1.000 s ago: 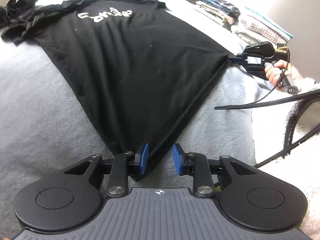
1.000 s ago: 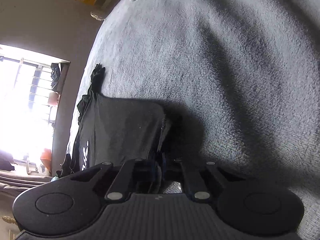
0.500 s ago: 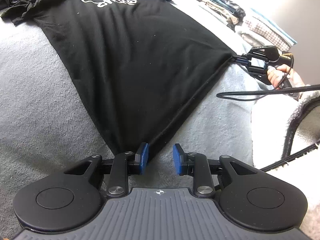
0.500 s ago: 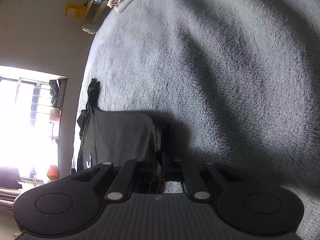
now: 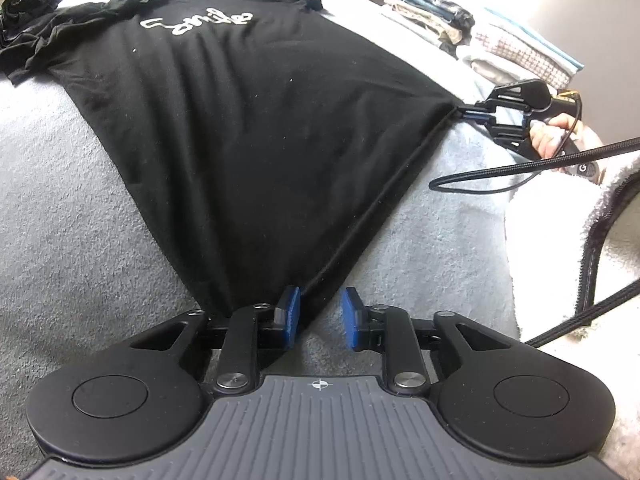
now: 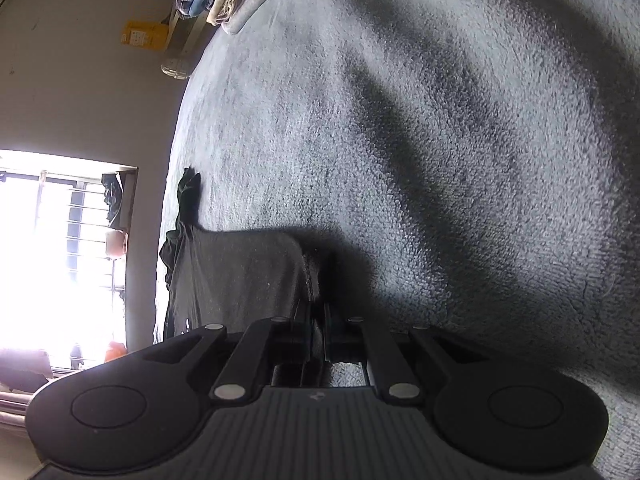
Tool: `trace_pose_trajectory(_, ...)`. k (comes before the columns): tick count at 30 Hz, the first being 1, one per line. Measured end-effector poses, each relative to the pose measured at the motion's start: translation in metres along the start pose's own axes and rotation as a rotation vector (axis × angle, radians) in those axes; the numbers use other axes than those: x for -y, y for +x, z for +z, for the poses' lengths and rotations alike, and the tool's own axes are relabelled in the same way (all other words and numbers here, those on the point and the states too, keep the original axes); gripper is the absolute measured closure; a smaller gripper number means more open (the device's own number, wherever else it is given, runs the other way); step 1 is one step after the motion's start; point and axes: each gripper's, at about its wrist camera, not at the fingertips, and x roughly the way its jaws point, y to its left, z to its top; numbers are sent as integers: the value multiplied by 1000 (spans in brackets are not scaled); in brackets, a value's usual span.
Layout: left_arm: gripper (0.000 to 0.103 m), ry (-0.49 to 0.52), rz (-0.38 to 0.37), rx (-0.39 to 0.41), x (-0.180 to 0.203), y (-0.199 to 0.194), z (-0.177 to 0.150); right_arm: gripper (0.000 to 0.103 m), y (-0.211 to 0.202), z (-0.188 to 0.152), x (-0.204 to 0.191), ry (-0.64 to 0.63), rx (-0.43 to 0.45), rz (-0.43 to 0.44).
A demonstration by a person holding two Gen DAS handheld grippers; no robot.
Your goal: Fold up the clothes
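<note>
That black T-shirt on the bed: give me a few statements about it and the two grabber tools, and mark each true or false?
1. The black T-shirt lies spread on a grey blanket. True.
2. The right gripper hangs clear of the shirt. False: its jaws are shut on a hem corner.
3. The left gripper has the other hem corner between its closing jaws. True.
4. The shirt's lettering is red. False: it is white.
5. A stack of folded clothes sits beyond the shirt. True.
</note>
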Motion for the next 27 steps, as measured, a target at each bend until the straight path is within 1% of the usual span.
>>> trace_pose_trajectory(3, 87, 0, -10, -6, 1, 2, -1, 97, 0, -1, 0, 5, -5, 6)
trace_pose_trajectory(6, 87, 12, -13, -12, 3, 2, 0, 94, 4, -1, 4, 37, -47, 25)
trace_pose_trajectory(9, 83, 7, -12, -18, 5, 4, 1, 92, 8, -1, 5, 52, -72, 21)
trace_pose_trajectory(13, 83, 24, -9, -17, 9, 7, -1, 84, 10, -3, 0, 17, -80, 20)
trace_pose_trajectory(16, 83, 40, -6, -12, 11, 10, -3, 82, 11, -5, -6, -20, -88, 12)
trace_pose_trajectory(17, 84, 43, -4, -10, 12, 11, -4, 82, 12, -6, -9, -37, -87, 5)
trace_pose_trajectory(18, 89, 49, 0, -6, 13, 11, -5, 82, 11, -7, -12, -58, -84, -2)
trace_pose_trajectory(19, 97, 56, 6, 0, 14, 11, -6, 85, 11, -8, -15, -83, -80, -8)
trace_pose_trajectory(20, 99, 60, 10, 5, 15, 11, -7, 87, 10, -9, -17, -104, -76, -10)
trace_pose_trajectory(21, 100, 63, 15, 9, 15, 10, -9, 95, 9, -9, -19, -122, -72, -9)
trace_pose_trajectory(22, 103, 65, 20, 12, 16, 10, -10, 99, 8, -10, -21, -140, -69, -8)
trace_pose_trajectory(24, 103, 74, 24, 27, 17, 9, -11, 102, 5, -10, -23, -155, -63, 6)
trace_pose_trajectory(27, 103, 48, -14, 39, 12, 6, -11, 103, 1, -10, -24, -168, -56, 31)
